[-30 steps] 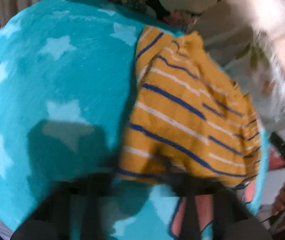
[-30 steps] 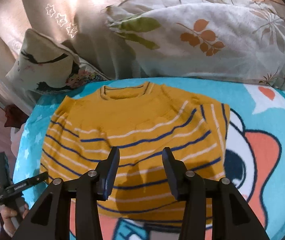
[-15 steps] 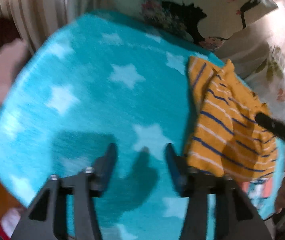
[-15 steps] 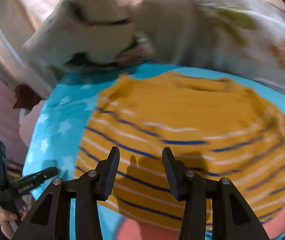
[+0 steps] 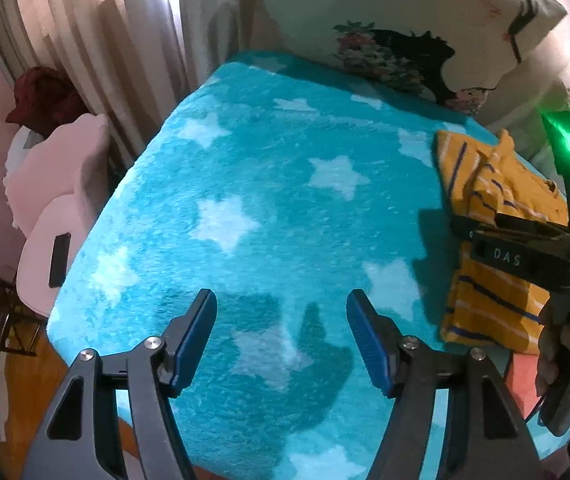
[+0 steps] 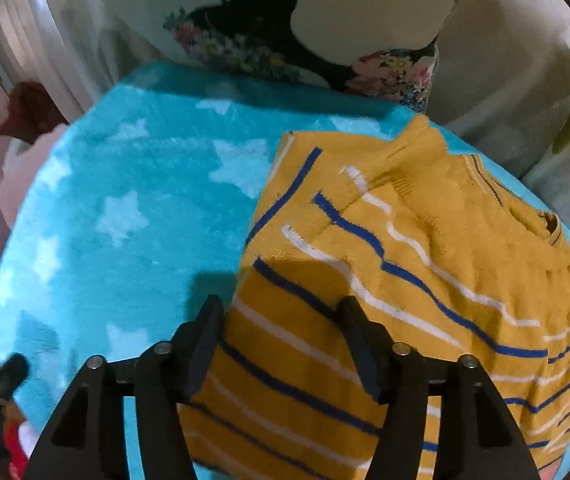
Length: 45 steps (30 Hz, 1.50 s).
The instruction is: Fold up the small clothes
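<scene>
A small mustard-yellow sweater (image 6: 425,248) with blue and white stripes lies on the turquoise star blanket (image 5: 245,184), its left side folded in over the body. My right gripper (image 6: 281,308) hovers above the sweater's left edge. Its jaws are opening, with striped knit below the gap and the pads pressing on nothing. My left gripper (image 5: 281,308) hangs over bare blanket to the left of the sweater (image 5: 485,184). Its jaws are opening too, and nothing is between them. In the left wrist view, the right gripper (image 5: 471,236) covers part of the sweater.
Printed pillows (image 5: 405,20) lean against the wall behind the blanket. A pink chair (image 5: 57,184) with a dark flat object (image 5: 59,254) on it stands past the blanket's left edge, beside curtains (image 5: 105,40). Wooden floor shows below the edge.
My left gripper let go of the sweater, swung left over the bare blanket and spread its jaws. My right gripper slid left from the sweater's middle to its left edge and opened wider.
</scene>
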Each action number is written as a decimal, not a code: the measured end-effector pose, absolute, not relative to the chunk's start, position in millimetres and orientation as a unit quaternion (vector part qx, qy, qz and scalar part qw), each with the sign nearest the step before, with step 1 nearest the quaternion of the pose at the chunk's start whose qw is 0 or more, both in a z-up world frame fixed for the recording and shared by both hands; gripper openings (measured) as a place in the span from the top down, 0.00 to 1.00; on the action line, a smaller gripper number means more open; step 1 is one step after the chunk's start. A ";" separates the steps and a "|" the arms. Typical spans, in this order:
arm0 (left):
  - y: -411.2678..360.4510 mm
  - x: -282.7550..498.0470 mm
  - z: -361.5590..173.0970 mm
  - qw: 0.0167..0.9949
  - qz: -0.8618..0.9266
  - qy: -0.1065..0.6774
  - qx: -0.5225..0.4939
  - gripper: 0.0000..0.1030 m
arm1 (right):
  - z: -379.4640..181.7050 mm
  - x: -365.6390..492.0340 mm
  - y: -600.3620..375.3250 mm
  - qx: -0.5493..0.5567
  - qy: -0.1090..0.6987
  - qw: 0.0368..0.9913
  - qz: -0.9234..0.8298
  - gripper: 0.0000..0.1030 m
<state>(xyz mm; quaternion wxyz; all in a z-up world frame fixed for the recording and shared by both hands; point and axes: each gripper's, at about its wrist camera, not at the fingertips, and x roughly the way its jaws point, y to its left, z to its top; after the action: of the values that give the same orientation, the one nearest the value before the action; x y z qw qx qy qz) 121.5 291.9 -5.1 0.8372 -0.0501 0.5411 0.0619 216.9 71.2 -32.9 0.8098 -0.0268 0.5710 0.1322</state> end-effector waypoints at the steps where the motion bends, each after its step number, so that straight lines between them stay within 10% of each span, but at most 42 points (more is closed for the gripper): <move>1: 292.9 121.3 -6.4 0.836 0.064 0.543 -0.052 0.35 | -34.0 217.4 72.8 -0.030 0.571 0.810 0.130 0.29; 14: 296.5 130.2 -22.5 0.824 0.048 0.561 -0.060 0.35 | -47.4 212.2 98.6 -0.109 0.566 0.812 0.090 0.26; 21: 298.1 130.3 -27.3 0.819 0.045 0.567 -0.069 0.35 | -45.2 209.0 95.7 -0.134 0.556 0.819 0.054 0.64; 39: 302.5 128.5 -40.8 0.807 0.035 0.582 -0.092 0.35 | -42.3 200.8 102.1 -0.136 0.551 0.821 0.053 0.65; 45: 301.0 130.0 -46.3 0.802 -0.025 0.572 -0.170 0.34 | -30.2 219.3 45.4 0.048 0.573 0.812 0.101 0.82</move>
<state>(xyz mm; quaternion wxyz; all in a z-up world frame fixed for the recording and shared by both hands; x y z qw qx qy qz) 130.0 301.0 -46.3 0.8023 -0.1699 0.5717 -0.0251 219.3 45.4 -30.2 0.8117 0.0484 0.5733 0.1009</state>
